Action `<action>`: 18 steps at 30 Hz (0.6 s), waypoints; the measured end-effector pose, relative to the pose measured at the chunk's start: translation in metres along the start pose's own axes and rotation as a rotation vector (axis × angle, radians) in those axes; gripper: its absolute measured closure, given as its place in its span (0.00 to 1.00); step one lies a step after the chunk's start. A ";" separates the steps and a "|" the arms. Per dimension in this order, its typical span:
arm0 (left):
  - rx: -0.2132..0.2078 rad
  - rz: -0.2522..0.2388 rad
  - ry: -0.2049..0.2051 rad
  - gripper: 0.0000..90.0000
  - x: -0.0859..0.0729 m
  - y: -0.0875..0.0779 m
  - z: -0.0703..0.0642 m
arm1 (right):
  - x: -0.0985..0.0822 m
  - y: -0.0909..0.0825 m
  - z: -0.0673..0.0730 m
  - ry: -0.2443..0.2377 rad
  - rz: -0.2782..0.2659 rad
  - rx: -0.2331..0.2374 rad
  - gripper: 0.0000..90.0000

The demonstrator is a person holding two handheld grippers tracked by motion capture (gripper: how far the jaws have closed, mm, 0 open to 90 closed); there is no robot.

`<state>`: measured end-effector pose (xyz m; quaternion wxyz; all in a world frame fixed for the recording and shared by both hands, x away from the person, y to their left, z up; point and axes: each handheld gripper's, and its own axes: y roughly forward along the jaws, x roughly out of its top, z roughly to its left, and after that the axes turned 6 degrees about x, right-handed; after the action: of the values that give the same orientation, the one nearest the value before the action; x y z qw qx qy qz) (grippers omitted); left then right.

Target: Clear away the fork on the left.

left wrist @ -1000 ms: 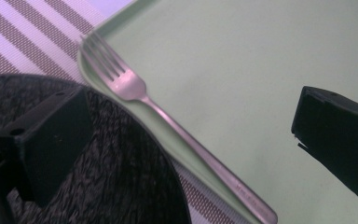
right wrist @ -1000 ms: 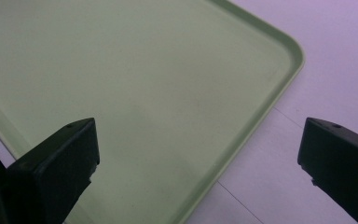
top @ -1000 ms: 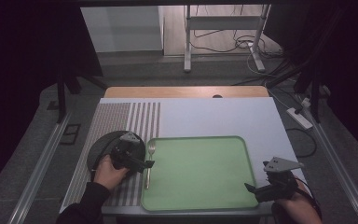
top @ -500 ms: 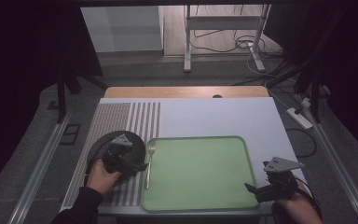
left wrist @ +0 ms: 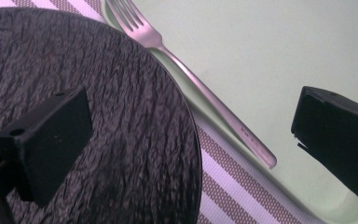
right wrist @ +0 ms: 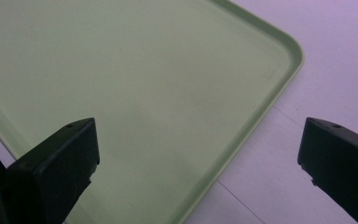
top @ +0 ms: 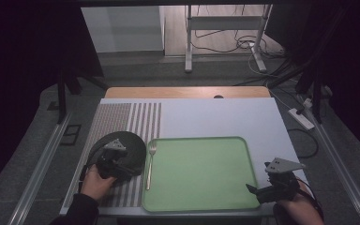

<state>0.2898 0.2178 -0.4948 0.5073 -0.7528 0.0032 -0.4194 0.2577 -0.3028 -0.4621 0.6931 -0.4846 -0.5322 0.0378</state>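
My left tongs (top: 122,165) hang with jaws apart over the black plate (left wrist: 121,116) near the desk's (top: 215,117) front-left corner. A fork (left wrist: 200,88) lies just beside it on the green tray's (right wrist: 168,93) left edge. My right tongs (top: 255,190), jaws apart too, hover at the tray's front-right corner.

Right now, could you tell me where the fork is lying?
In the high view, the fork lies along the left rim of the green tray, just right of the black plate, tines pointing away from the person.
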 end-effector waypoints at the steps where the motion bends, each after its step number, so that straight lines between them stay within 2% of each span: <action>1: 0.000 0.000 -0.003 0.00 -0.002 -0.001 0.000 | 0.000 0.000 0.000 0.001 -0.001 0.000 0.00; 18: 0.009 -0.010 -0.053 0.00 -0.026 -0.017 0.003 | 0.000 0.000 0.000 0.004 0.003 -0.003 0.00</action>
<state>0.2680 0.2398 -0.4986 0.5086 -0.7614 -0.0159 -0.4016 0.2577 -0.3026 -0.4622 0.6933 -0.4866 -0.5302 0.0369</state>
